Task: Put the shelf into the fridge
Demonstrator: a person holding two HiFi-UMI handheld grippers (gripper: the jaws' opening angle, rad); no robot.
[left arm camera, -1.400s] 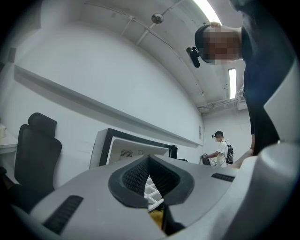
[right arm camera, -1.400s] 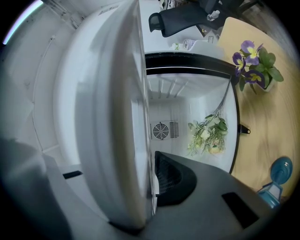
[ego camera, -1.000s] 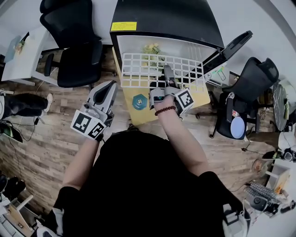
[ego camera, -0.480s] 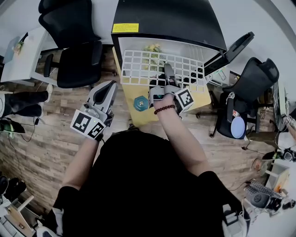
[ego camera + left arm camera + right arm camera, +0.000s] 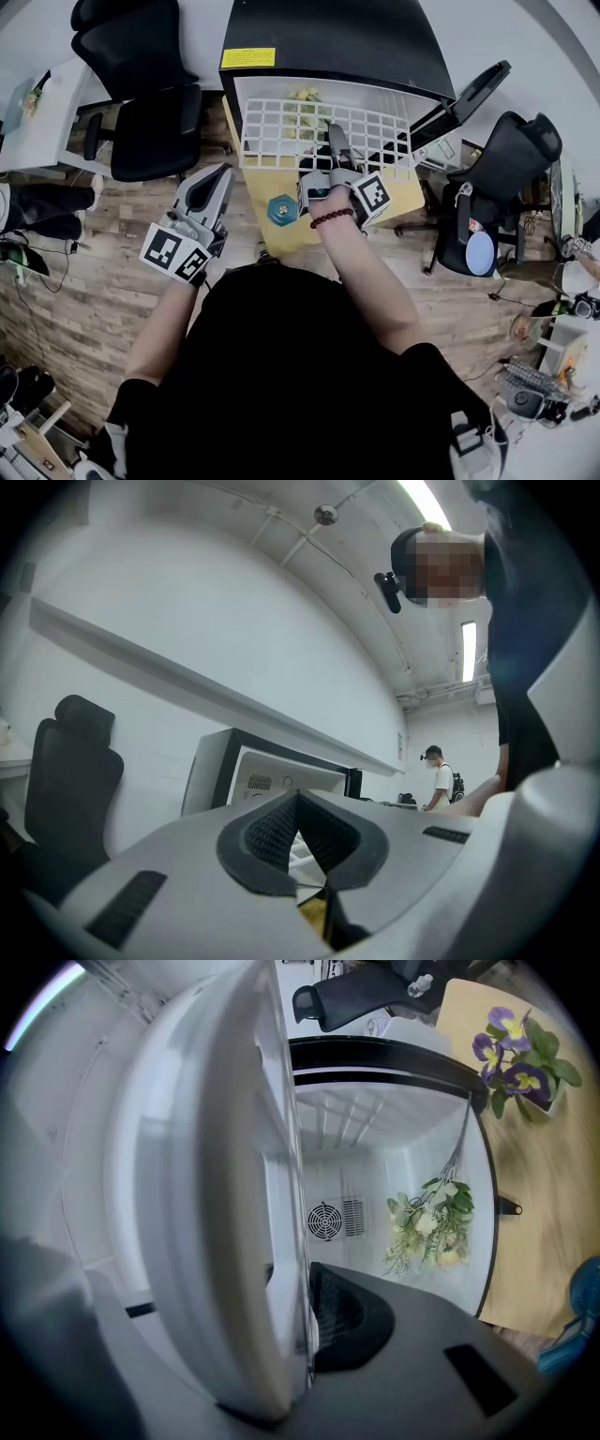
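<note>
A white wire-grid shelf (image 5: 323,134) lies flat at the mouth of the small black fridge (image 5: 337,42), its far edge at the white opening. My right gripper (image 5: 336,142) is shut on the shelf's near edge; in the right gripper view the shelf (image 5: 272,1147) fills the left, edge-on between the jaws. Inside the fridge (image 5: 375,1194) I see a rear fan grille and a bunch of pale flowers (image 5: 431,1222) on the floor. My left gripper (image 5: 211,187) hovers left of the shelf over the wooden floor, jaws shut with nothing in them; its own view shows the fridge (image 5: 272,771) ahead.
The fridge door (image 5: 464,94) stands open to the right. A yellow low table (image 5: 281,230) with a blue object (image 5: 282,208) sits under the shelf. Black office chairs stand at left (image 5: 141,94) and right (image 5: 497,187). A purple flower pot (image 5: 520,1063) rests on the table.
The shelf, held by my right gripper, has slid a little further toward the fridge opening. My left gripper has stayed put.
</note>
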